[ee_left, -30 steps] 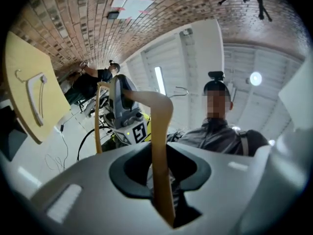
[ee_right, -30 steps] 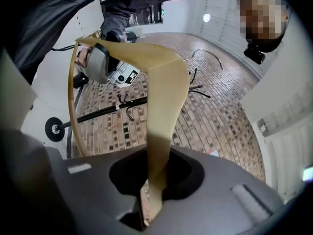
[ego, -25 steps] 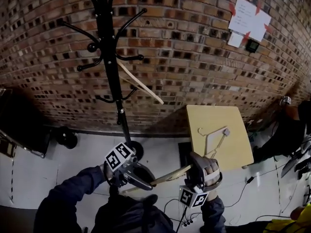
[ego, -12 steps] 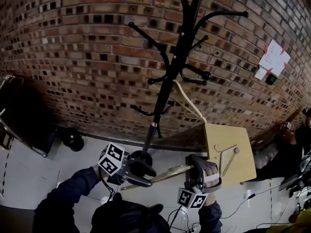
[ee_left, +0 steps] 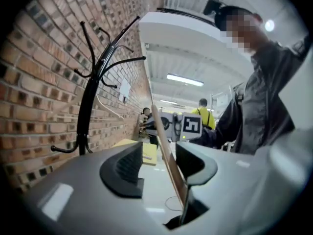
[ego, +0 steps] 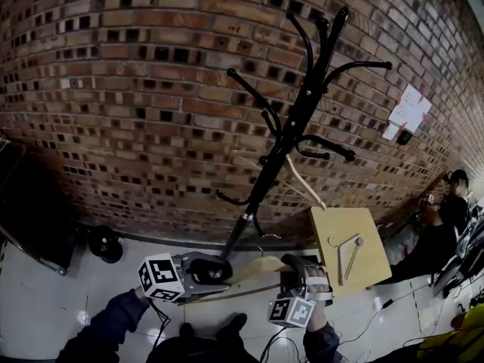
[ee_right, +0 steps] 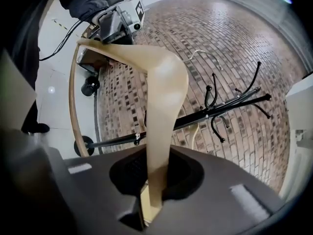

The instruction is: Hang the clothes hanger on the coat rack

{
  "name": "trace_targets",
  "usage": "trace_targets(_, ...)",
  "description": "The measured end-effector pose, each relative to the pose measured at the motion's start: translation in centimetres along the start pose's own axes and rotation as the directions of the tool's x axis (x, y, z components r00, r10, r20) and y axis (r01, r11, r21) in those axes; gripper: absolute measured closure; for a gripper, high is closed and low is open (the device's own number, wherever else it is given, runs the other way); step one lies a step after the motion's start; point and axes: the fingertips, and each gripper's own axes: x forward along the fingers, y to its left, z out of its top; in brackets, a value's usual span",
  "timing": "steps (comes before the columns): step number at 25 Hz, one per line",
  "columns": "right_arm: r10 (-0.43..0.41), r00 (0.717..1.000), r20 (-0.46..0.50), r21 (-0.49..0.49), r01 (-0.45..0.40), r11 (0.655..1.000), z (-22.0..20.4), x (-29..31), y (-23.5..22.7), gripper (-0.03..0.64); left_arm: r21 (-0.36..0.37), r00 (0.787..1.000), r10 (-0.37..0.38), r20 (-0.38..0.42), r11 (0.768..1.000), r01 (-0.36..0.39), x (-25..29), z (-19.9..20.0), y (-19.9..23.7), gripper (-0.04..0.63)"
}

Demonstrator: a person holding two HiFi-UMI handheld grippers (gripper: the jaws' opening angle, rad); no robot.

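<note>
clothes hanger point(ee_right: 166, 92) | right claw point(ee_right: 155, 173) clamped on it | left claw point(ee_left: 161, 168) opening — hanger between its jaws

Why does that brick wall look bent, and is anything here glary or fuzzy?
Head view: the wide lens bows the brick wall and tilts the coat rack; the edges darken. Left gripper view: a circular picture with black corners, and the ceiling light glares. Right gripper view: the wooden hanger, very near the lens, looms huge and soft.
</note>
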Motion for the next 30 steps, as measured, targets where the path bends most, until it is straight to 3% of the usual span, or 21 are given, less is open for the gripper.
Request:
trace_targets(5, 0.038, 0.998, -0.05, -0.031, -0.039, 0.999, 0.6, 0.4, -0.9, 0.58, 0.123, 0.995, 0.098, -0.022, 0.988, -0.094, -0.1, 0.7, 0.7, 0.378)
trace_targets(7, 0.047, 0.997, -0.065, -0.039, -0.049, 0.998, 1.1, 0.6, -1.4, 0.58, 0.166, 0.993, 0.115, -0.036, 0.98, -0.108, -0.3, 1.2, 0.6, 0.427)
trace_targets(9, 0.056, 0.995, -0.081, -0.041, -0.06, 0.997, 1.7, 0.7, -2.1, 0.58, 0.181, 0.991, 0.126, -0.041, 0.977, -0.117, -0.7, 1.9, 0.7, 0.496)
trace_targets(17, 0.038, 0.992, -0.12, -0.059, -0.045, 0.997, 4.0, -0.3, -6.8, 0.586, 0.211, 0.978, 0.201, -0.056, 0.96, -0.185, -2.5, 6.6, 2.1, 0.518)
trace_targets(24, -0.023, 0.991, -0.129, -0.086, 0.012, 0.996, 7.7, -4.4, -18.5, 0.594, 0.199, 0.991, 0.129, -0.041, 0.973, -0.118, -4.2, 18.9, 2.6, 0.529)
trace_targets(30, -0.004, 0.988, -0.153, -0.108, -0.013, 0.994, 11.0, -6.4, -30.7, 0.597, 0.22, 0.995, 0.082, -0.062, 0.973, -0.066, -5.2, 31.9, 4.3, 0.528)
